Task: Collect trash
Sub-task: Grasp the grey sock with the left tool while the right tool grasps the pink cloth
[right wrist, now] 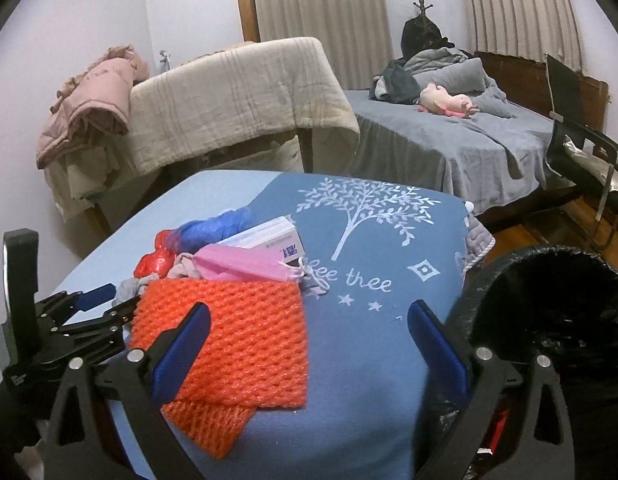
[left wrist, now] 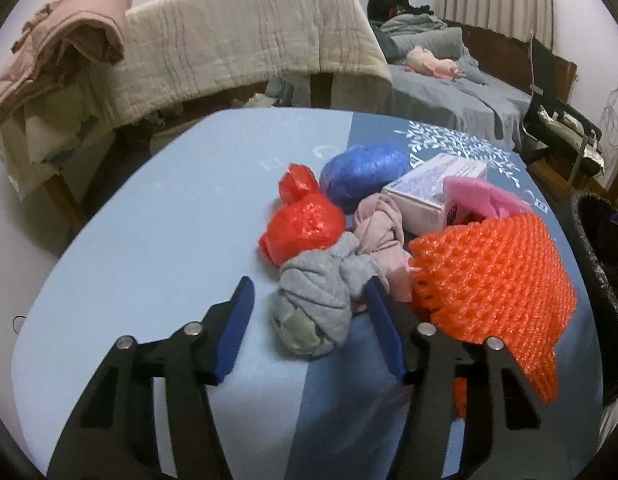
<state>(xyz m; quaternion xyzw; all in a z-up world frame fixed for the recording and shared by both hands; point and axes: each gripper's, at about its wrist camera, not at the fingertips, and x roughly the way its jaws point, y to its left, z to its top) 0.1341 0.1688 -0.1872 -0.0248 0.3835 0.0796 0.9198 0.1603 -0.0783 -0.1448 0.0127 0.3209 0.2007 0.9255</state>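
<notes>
A pile of trash lies on the blue-clothed table (left wrist: pixel 149 240): a red plastic bag (left wrist: pixel 301 220), a blue plastic bag (left wrist: pixel 365 172), a white box (left wrist: pixel 429 192), a pink bag (left wrist: pixel 481 196), a pink cloth (left wrist: pixel 381 228) and an orange foam net (left wrist: pixel 489 280). A balled grey cloth (left wrist: pixel 313 308) sits between the fingers of my left gripper (left wrist: pixel 309 284). The right finger touches it and the left finger stands clear, so the gripper is open. My right gripper (right wrist: pixel 309 306) is open wide over the table, its left finger above the orange foam net (right wrist: pixel 237 340).
A bin with a black liner (right wrist: pixel 549 304) stands at the table's right edge. Behind the table are a chair draped with a beige blanket (right wrist: pixel 237 100), a pink jacket (right wrist: pixel 93 104), a bed with grey bedding (right wrist: pixel 469 140) and a black chair (right wrist: pixel 581 148).
</notes>
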